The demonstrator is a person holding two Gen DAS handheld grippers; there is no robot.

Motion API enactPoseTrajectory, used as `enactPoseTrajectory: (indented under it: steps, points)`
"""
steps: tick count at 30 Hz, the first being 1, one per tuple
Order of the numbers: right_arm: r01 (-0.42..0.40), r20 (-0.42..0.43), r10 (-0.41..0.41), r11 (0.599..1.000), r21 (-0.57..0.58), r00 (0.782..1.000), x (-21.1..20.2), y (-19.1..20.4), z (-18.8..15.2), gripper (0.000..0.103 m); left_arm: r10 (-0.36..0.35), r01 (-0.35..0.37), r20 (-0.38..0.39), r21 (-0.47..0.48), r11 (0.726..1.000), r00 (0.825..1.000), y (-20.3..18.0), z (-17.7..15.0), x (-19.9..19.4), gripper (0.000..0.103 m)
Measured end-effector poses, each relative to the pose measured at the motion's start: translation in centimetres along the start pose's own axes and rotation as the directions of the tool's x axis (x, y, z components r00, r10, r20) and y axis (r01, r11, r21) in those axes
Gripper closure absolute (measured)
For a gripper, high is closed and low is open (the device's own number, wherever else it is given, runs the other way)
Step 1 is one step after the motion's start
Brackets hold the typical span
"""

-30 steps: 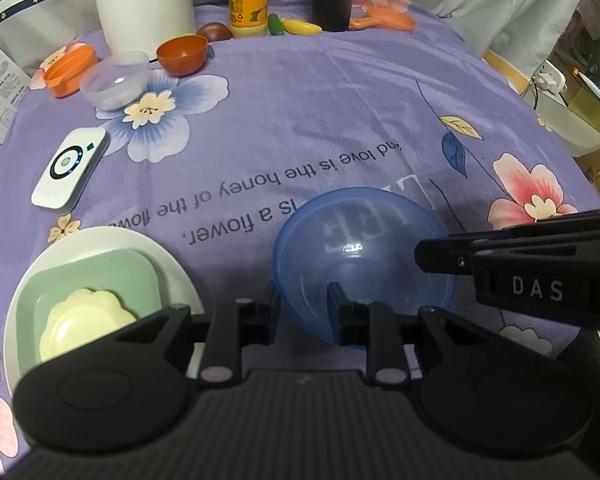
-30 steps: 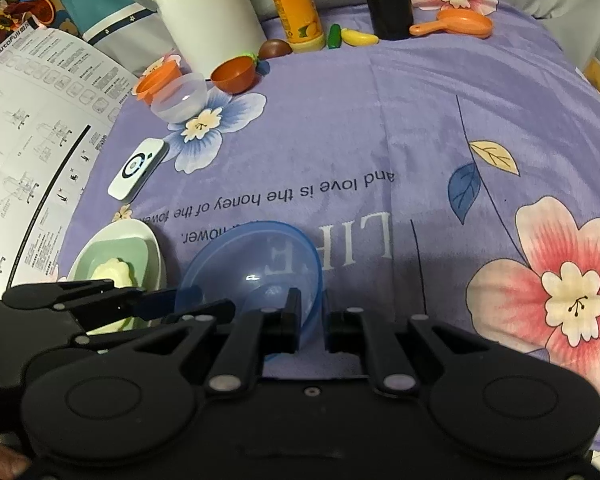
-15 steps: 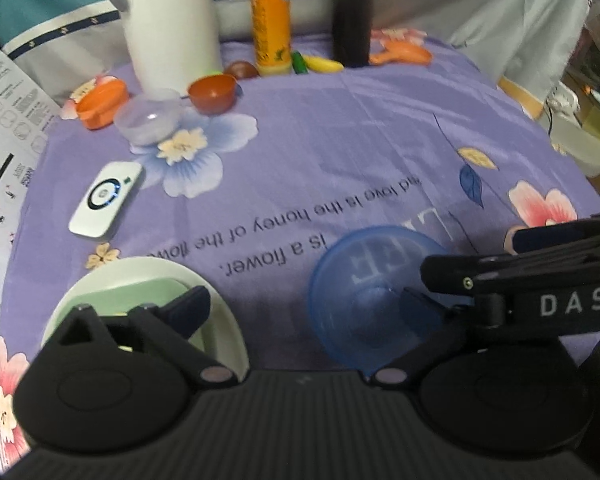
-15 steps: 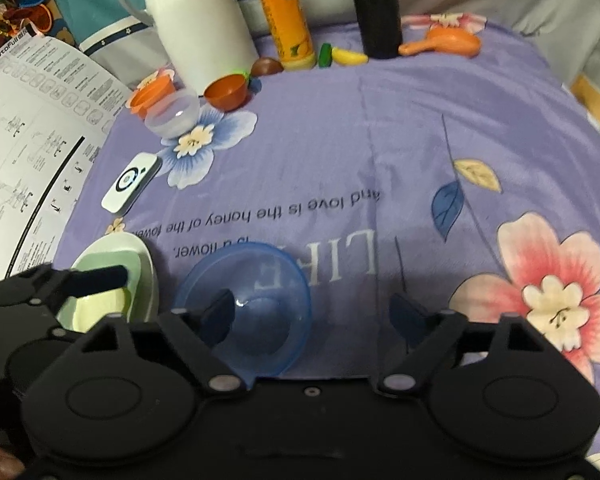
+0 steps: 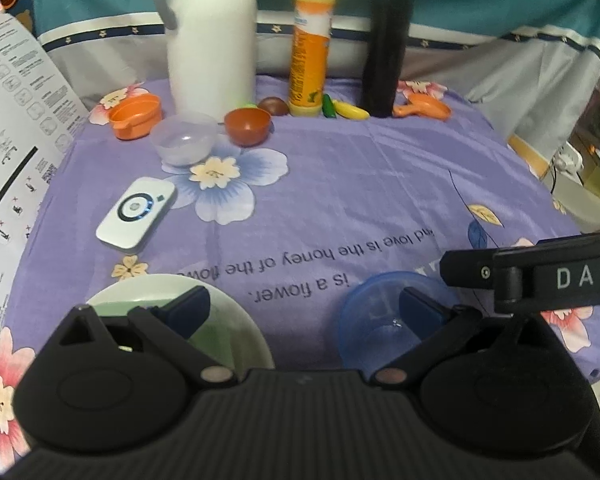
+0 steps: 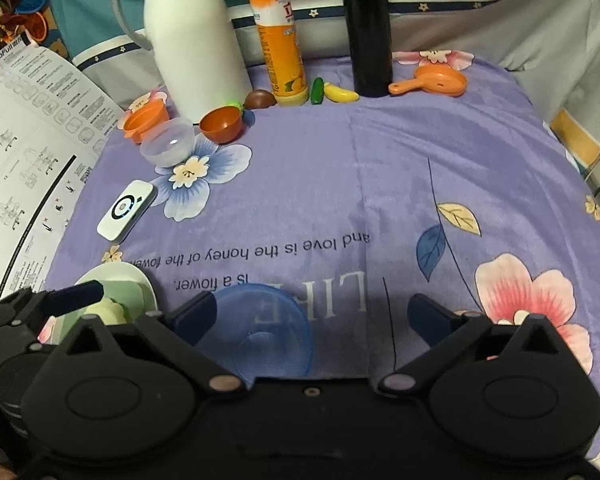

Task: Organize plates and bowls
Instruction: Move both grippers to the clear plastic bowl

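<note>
I'm holding both tongs spread wide over the near edge of the table [image 6: 380,168], nothing gripped. My left tongs [image 5: 304,312] are released and my right tongs [image 6: 312,316] have just been opening, their jaws now apart with nothing between the pads. The blue bowl [image 6: 260,328] is sitting upright on the purple cloth, free, partly under my right tongs' left finger. Just left of it the white plate [image 5: 236,320] is carrying a green square dish [image 6: 130,300] with a pale piece on it. Clear bowl [image 5: 184,140] and orange bowl [image 5: 247,125] are sitting near the far side.
</note>
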State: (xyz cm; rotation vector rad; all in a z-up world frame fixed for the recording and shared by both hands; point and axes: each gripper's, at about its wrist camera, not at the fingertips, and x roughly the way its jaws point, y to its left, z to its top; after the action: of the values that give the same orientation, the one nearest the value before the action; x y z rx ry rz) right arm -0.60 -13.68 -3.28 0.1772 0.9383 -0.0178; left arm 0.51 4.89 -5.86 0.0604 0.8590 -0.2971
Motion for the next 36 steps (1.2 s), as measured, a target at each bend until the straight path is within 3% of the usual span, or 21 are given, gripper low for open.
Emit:
enactPoseTrajectory:
  steps: [10,17,22,29,36]
  points:
    - [-0.01,0.002,0.01,0.999,-0.031,1.0,1.5,3.4,1.8,0.0,0.018,-0.018,0.002,-0.05,0.999,1.0,3.8,0.4,0.7,0.0]
    - [-0.013,-0.009,0.012,1.0,-0.018,1.0,3.6,5.1,3.7,0.0,0.082,-0.081,0.019,-0.066,0.995,0.996,8.3,1.6,1.7,0.0]
    - [-0.042,-0.008,0.042,0.999,0.002,0.999,5.5,6.5,5.8,0.0,0.131,-0.128,0.032,-0.094,0.987,0.991,11.8,3.5,2.8,0.0]
    - [-0.082,-0.02,0.083,0.996,0.025,0.996,8.5,8.3,8.7,0.0,0.138,-0.132,0.031,-0.146,0.98,0.99,15.6,6.5,5.1,0.0]
    - [-0.135,-0.05,0.142,0.983,0.126,0.989,12.3,8.8,11.7,0.0,0.152,-0.148,0.004,-0.191,0.97,0.988,18.3,9.9,9.1,0.0]
